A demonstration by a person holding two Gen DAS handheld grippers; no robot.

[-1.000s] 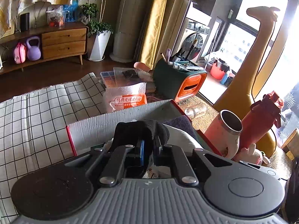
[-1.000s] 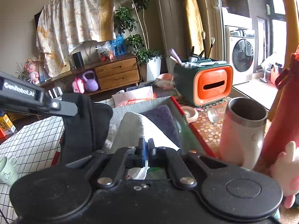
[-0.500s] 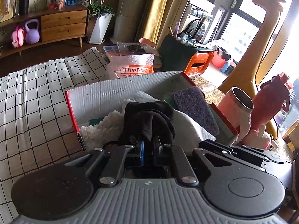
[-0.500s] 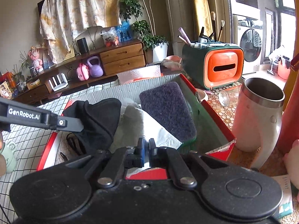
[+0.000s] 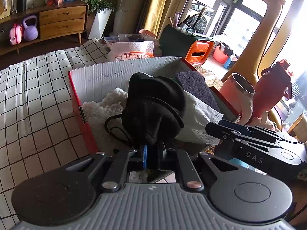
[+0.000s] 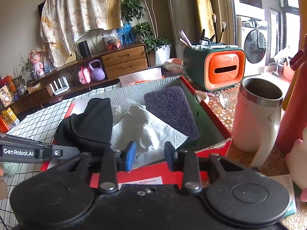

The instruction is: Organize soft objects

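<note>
On checked cloth, left hand-held gripper pinches black fabric; right hand-held gripper opening, empty.

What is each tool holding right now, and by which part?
The left tool is shut on the black cloth mask, pinching its near lower edge. The right tool holds nothing: its jaws are opening over the white paper towel.

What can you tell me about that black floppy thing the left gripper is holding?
The black cloth item looks like soft, dark fabric with stitched edges and a thin black cord looping from its side. The left gripper is shut on its lower edge. It hangs crumpled in the red box, over the fluffy white cloth and the white paper towel. What exactly it is, I cannot tell.
</note>
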